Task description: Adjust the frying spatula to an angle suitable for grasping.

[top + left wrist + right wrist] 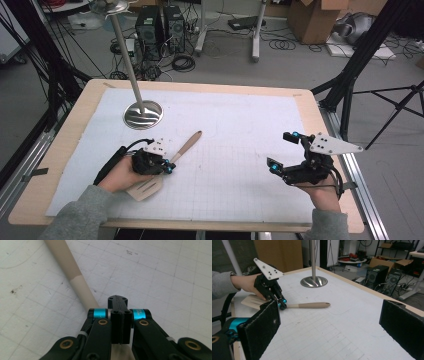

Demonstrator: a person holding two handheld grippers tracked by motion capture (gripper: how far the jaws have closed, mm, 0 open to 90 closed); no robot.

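A spatula (187, 145) with a beige handle and a pale slotted blade lies slantwise on the white gridded mat (225, 165), left of centre. My left gripper (170, 166) sits right over the handle near the blade, held by a hand that covers part of the blade. In the left gripper view its jaws (118, 302) are shut flat together, and the handle (72, 272) runs underneath them. The right gripper view shows that gripper (282, 304) tip-down against the handle (309, 305). My right gripper (282, 149) hovers open at the mat's right side, nothing between its pads (262, 325).
A round metal stand base (143, 115) with a tall slanting pole stands at the back left of the mat. The wooden table rim (310, 107) borders the mat. Beyond the table are computer towers, cables, boxes and tripod legs on the floor.
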